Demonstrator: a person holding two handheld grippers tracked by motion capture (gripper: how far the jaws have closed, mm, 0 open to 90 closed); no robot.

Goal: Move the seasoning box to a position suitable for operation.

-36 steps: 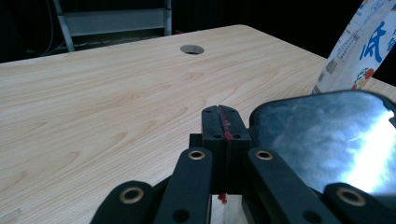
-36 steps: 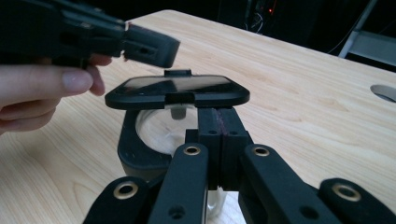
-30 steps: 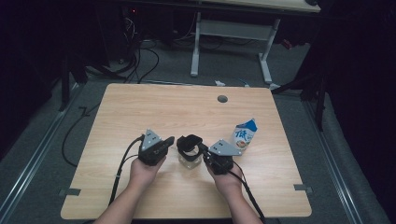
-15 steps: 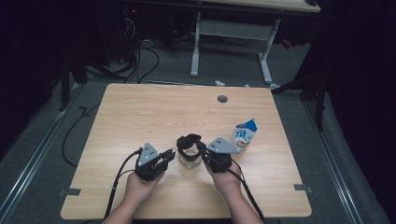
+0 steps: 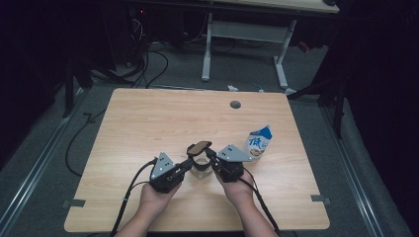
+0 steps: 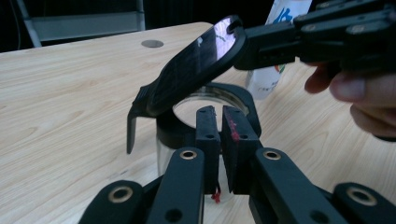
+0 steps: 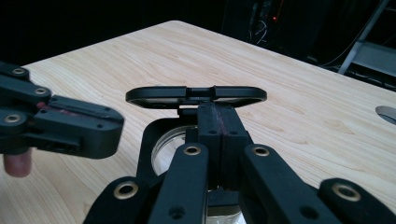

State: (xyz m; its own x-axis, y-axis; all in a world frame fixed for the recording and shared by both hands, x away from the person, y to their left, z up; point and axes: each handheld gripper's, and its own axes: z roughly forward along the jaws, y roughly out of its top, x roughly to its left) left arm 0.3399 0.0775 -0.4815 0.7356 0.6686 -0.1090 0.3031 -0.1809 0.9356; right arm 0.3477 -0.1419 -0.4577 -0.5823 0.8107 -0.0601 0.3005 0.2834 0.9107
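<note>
Faintly, blue printed characters are showing on the white milk carton (image 5: pixel 259 142), too small to read; it is standing near the table's right edge, cut off at the top in the left gripper view. A glass jar (image 5: pixel 200 163) with a black collar is sitting near the front edge of the light wooden table (image 5: pixel 148 123), between both grippers. The right gripper (image 5: pixel 211 152) is pinching the raised hinged lid (image 5: pixel 199 147), holding it tilted above the jar's mouth. The left gripper (image 5: pixel 188 165) is hovering at the collar, its jaws having just been closing, almost together, nothing visibly clamped. Cables are trailing across grey flooring, and the room behind is lying dark.
</note>
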